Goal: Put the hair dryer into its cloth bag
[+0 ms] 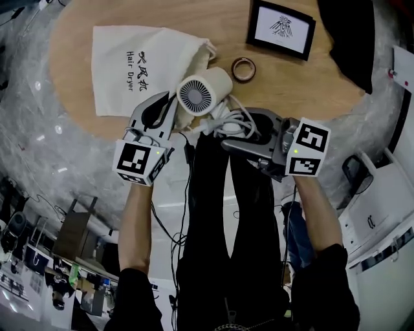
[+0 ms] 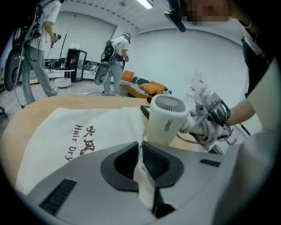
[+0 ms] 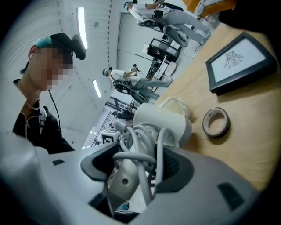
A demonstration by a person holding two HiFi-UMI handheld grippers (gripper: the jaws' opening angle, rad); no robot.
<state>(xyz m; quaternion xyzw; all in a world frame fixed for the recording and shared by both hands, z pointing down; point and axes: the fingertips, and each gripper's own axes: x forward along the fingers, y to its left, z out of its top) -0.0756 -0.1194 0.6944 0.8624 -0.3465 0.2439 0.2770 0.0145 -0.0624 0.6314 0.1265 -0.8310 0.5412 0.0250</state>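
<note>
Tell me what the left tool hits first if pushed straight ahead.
The left tool, shut on the cloth bag, would probably meet more bag first; the hair dryer sits just right of that line.

All three views are bright, evenly lit from overhead. Strip light sits at top centre of the left gripper view, two more strip lights at upper left of the right gripper view, all clipped white. Heavy fisheye: black vignette in the corners, lines bow toward the edges. Head view: white cloth bag and hair dryer hold detail, floor shows small glints, bottom of frame is darker. Tape ring throws a soft shadow. Near jaw bodies at the bottom of both gripper views are soft, out of focus.
</note>
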